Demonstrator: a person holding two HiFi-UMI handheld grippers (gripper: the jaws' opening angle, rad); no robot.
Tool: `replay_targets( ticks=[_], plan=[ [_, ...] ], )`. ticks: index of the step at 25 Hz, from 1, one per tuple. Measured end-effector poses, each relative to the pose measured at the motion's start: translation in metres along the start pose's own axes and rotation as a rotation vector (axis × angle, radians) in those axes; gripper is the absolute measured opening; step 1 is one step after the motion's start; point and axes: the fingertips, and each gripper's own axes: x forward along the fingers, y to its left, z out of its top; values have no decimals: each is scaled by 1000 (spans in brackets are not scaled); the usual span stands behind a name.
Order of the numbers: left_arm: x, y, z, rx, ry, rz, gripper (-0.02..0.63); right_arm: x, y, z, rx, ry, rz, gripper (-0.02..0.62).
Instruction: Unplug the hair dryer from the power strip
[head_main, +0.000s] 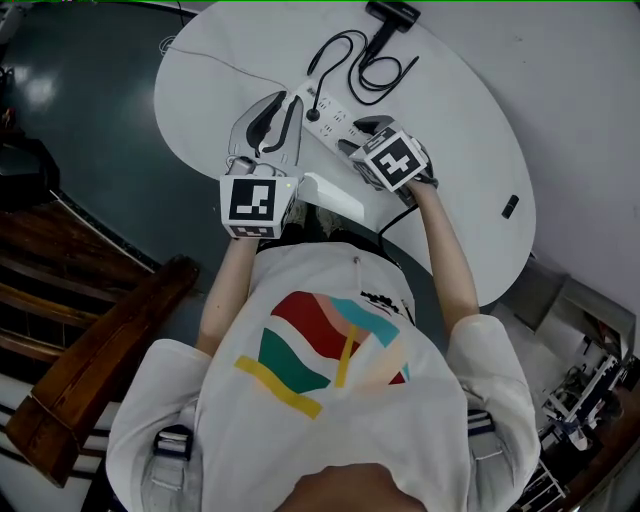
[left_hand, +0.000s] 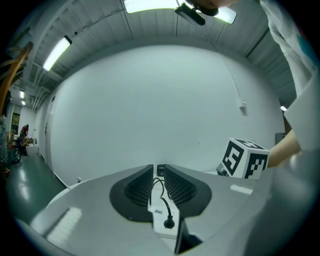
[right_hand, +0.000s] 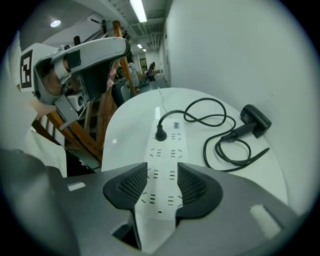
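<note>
Right, the hair dryer lies at the top edge of the frame on the white tabletop. Its black plug is seated in the power strip just below, mid-frame. The right tongs are spread wide and released, with the strip's near end showing between the jaws. The left tongs stand barely a crack apart, grasping nothing, plug dead ahead through the gap.
</note>
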Motion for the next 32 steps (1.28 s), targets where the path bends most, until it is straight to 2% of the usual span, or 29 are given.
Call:
replay_targets(
  ticks=[3,6,10,13,17,21,28,32],
  plan=[
    [1,-5,-10,4,27,-4,43,12,-1,-13,-10,71,6,190],
    [2,-8,-14,9,43,-9,46,20,2,-22,8,95,24,189],
    [0,-4,-17,-5,44,-2,48,19,-5,-20,-9,116,-36,198],
    [1,-3,-26,-30,57,-8,57,21,-3,-17,-26,128,-51,202],
    [14,-13,-45,-34,113,-63,111,20,-6,-18,-12,151,-52,202],
    [32,-29,-88,11,206,-124,163,21,-3,-20,-2,149,-40,201],
    [56,-26,-135,45,293,-111,131,21,-3,-18,3,146,-37,201],
    [62,-27,-144,45,316,-116,116,21,-5,-17,2,140,-45,201]
  ],
)
